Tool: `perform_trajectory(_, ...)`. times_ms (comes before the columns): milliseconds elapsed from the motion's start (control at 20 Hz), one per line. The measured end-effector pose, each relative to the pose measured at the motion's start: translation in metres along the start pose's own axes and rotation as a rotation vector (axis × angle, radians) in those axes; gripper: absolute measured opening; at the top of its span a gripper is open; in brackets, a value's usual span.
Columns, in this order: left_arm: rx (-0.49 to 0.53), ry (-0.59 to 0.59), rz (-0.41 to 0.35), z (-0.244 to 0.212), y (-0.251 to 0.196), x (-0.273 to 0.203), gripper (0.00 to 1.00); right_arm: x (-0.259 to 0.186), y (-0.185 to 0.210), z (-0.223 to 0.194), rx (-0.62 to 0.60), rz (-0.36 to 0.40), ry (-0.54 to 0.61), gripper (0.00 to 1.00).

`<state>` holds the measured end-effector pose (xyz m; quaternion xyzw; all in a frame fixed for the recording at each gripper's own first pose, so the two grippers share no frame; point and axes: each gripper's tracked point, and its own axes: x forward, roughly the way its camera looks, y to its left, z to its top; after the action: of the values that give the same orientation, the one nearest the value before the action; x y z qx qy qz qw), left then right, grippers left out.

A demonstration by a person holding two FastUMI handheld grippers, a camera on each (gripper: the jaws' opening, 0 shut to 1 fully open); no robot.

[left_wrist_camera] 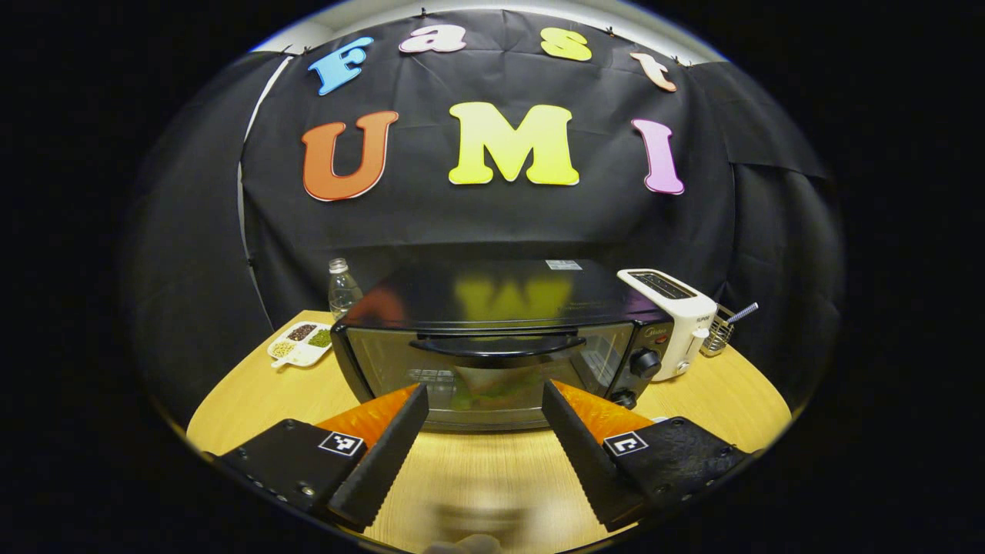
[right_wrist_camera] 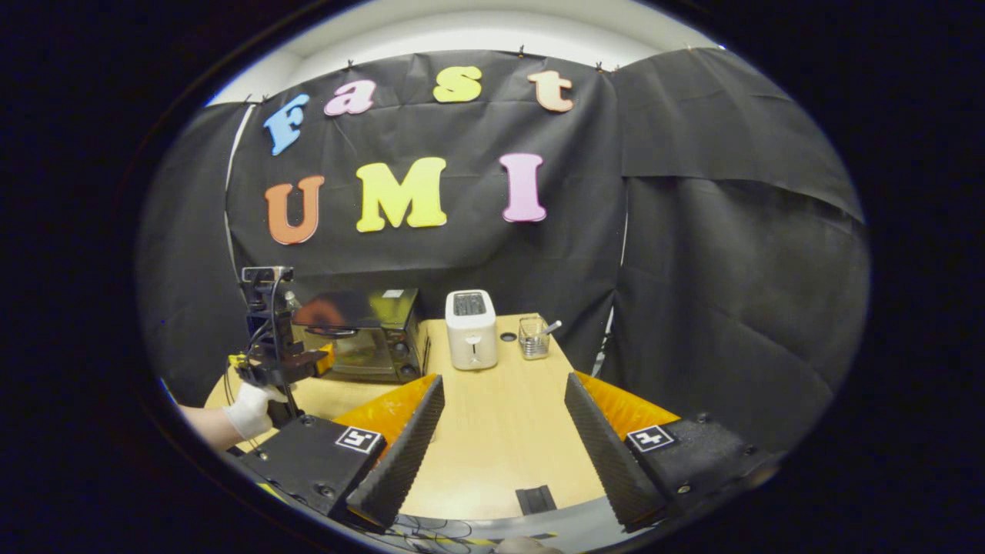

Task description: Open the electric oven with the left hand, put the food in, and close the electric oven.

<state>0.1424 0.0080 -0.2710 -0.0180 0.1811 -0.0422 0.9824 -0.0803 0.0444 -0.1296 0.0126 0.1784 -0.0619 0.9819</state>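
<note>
A black electric oven (left_wrist_camera: 492, 338) stands on the wooden table with its glass door shut and a curved black handle (left_wrist_camera: 496, 346) across the top of the door. Something greenish shows dimly behind the glass. My left gripper (left_wrist_camera: 485, 396) is open just in front of the door, below the handle, touching nothing. In the right gripper view the oven (right_wrist_camera: 362, 331) sits at the far left, and the left gripper (right_wrist_camera: 269, 350) is held before it by a white-gloved hand (right_wrist_camera: 250, 412). My right gripper (right_wrist_camera: 504, 385) hangs open over bare table, holding nothing.
A white toaster (left_wrist_camera: 673, 315) stands right of the oven, with a wire basket (left_wrist_camera: 719, 331) of utensils beyond it. A clear bottle (left_wrist_camera: 342, 288) and a white divided dish (left_wrist_camera: 300, 342) of grains sit to the oven's left. The table's front edge (right_wrist_camera: 500, 523) is close under the right gripper.
</note>
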Motion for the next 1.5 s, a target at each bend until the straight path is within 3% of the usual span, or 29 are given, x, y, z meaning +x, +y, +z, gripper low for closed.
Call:
perform_trajectory(200,-0.045,-0.046,-0.004,0.023,0.006,-0.043,0.97,-0.001,0.018,0.019,-0.002,0.052,-0.041,1.00)
perform_trajectory(650,-0.003,-0.237,0.019,0.114,0.032,-0.184,0.95,-0.005,0.054,0.073,0.001,0.151,-0.176,1.00)
perform_trajectory(700,0.008,-0.260,0.022,0.124,0.033,-0.200,0.95,-0.005,0.058,0.078,0.001,0.161,-0.190,0.91)
perform_trajectory(750,0.008,-0.278,0.019,0.131,0.033,-0.212,0.95,-0.005,0.062,0.084,-0.002,0.170,-0.201,0.91)
perform_trajectory(800,0.004,-0.289,0.014,0.138,0.031,-0.222,0.95,-0.005,0.066,0.090,-0.006,0.179,-0.217,1.00)
perform_trajectory(850,0.005,-0.301,0.013,0.145,0.029,-0.233,0.95,-0.006,0.069,0.095,-0.009,0.185,-0.231,0.91)
perform_trajectory(900,0.008,-0.315,0.013,0.154,0.028,-0.246,0.95,-0.007,0.072,0.100,-0.010,0.191,-0.244,0.91)
perform_trajectory(950,0.020,-0.327,0.014,0.162,0.028,-0.255,0.95,-0.009,0.077,0.104,-0.010,0.199,-0.257,1.00)
perform_trajectory(1250,0.031,-0.385,0.002,0.184,0.024,-0.290,0.96,-0.019,0.094,0.120,-0.007,0.222,-0.304,1.00)
perform_trajectory(1500,0.024,-0.380,0.020,0.183,0.029,-0.286,0.96,-0.016,0.095,0.119,-0.011,0.217,-0.302,1.00)
